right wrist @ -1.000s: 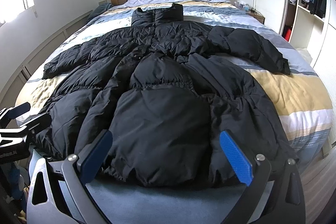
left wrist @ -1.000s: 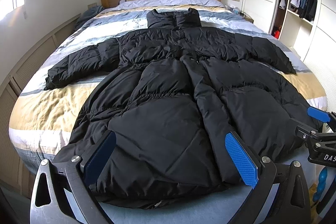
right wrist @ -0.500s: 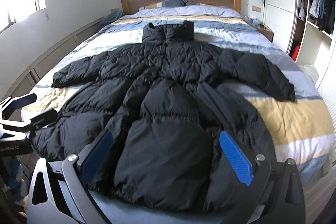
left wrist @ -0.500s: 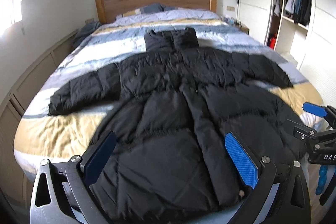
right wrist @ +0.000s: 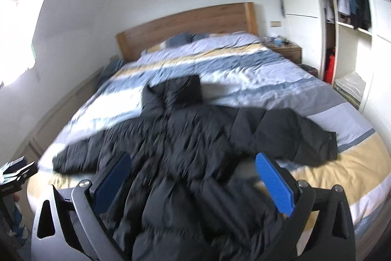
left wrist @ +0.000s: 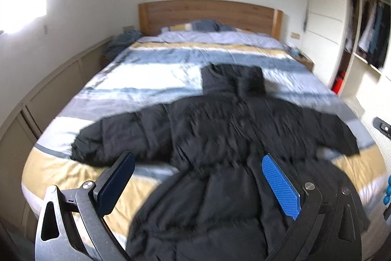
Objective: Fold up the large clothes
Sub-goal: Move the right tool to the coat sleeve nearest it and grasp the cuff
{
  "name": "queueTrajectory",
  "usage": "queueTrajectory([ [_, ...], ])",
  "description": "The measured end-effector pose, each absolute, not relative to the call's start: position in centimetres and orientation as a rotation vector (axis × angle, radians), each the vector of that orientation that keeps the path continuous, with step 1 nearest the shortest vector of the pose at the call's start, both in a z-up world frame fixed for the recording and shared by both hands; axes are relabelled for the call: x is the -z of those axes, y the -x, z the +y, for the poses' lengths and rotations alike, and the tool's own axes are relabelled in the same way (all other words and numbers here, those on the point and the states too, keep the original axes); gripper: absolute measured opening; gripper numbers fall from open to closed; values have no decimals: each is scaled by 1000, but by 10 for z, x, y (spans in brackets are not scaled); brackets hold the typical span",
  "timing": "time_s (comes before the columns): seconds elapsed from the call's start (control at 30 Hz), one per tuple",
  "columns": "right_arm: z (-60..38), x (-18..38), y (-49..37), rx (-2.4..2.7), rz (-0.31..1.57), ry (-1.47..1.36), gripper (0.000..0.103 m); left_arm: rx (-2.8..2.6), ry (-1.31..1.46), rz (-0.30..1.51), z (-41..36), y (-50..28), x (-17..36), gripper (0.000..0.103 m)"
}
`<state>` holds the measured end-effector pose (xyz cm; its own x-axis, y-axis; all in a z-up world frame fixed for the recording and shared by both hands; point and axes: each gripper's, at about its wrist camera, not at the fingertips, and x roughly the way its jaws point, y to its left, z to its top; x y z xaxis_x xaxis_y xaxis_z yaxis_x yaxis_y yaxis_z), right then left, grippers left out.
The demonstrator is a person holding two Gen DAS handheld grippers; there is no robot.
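Two blue-padded fingers of your left gripper (left wrist: 198, 184) stand wide apart at the frame bottom, gripping nothing — the black puffer coat (left wrist: 220, 151) lies spread front-up across frame centre on the striped bed (left wrist: 151, 58), sleeves out to both sides, collar toward the wooden headboard (left wrist: 207, 14). Open wardrobe (left wrist: 371, 23) at upper right. Right wrist view: right gripper (right wrist: 194, 185) also spread, empty, low in frame over the coat's lower half; img is blurred. Nightstand (right wrist: 286, 50) sits right of the headboard.
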<state>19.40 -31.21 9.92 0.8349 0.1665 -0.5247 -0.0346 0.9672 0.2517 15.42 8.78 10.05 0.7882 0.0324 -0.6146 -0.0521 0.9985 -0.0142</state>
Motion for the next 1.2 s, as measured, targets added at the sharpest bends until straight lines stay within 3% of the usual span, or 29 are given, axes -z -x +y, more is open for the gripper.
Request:
queueTrajectory([
  [0.17, -370, -66, -234, 2, 601, -355, 103, -112, 61, 668, 110, -185, -96, 102],
  [0.67, -530, 112, -265, 172, 758, -796, 103, -216, 88, 814, 119, -246, -34, 102],
  [1.2, -607, 173, -300, 149, 585, -1154, 101, -271, 42, 903, 111, -260, -5, 102],
])
